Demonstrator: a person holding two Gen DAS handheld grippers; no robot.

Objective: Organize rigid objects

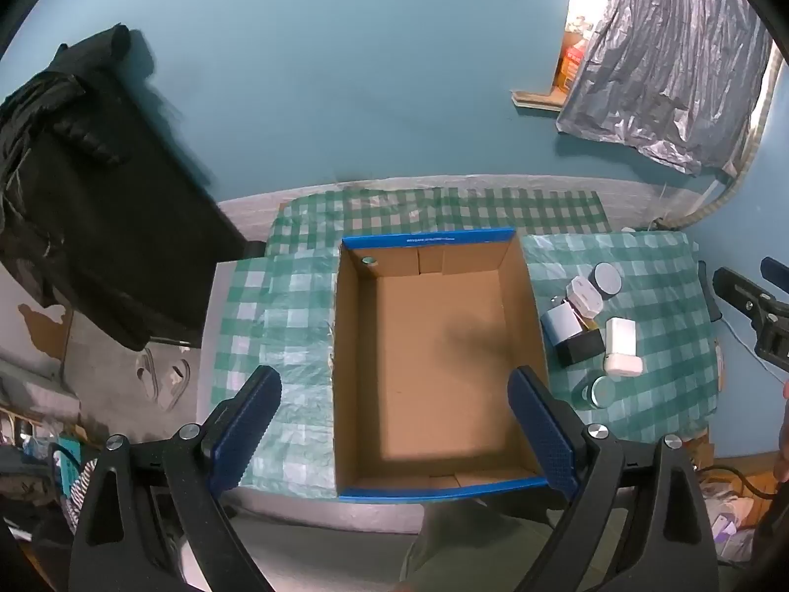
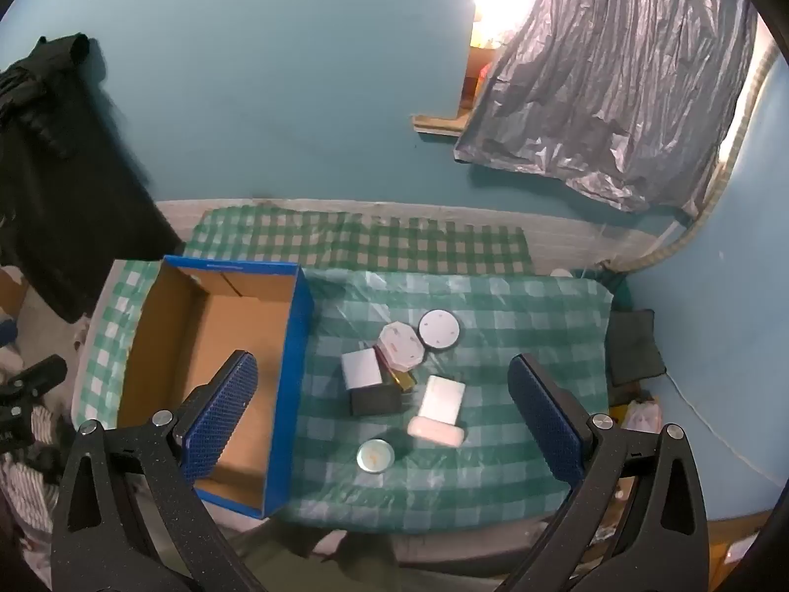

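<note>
Starting the sort well means choosing 1 easy piece first, since the cardboard box (image 1: 434,360) is empty and every item lies in a cluster on the green checked bench (image 2: 518,325) just beside the box's blue outer wall. Both tools are spread wide with nothing between the pads: the left tool (image 1: 394,434) hangs over the box's near end, and the right tool (image 2: 382,429) hangs above the cluster.

The round tin (image 2: 376,455) stands nearest the right tool and apart from the rest, so it looks like the simplest first pick; its low profile probably calls for the pads to come down on opposite sides of its rim. The white oblong case (image 2: 436,430) lies just behind it, touching or nearly touching the flat white box (image 2: 442,397) (I cannot tell which), so taking the tin first gives more room there.

The grey-topped black cube (image 2: 367,385), the octagonal white box (image 2: 400,345) and the round grey disc (image 2: 438,329) crowd together farther back, with a small gold piece (image 2: 402,379) wedged between them. I would leave those until the front ones are cleared, because wide pads dropping into that knot could nudge a neighbour.

The box wall stands tall beside the cluster, so each piece likely needs lifting well clear before crossing over.
</note>
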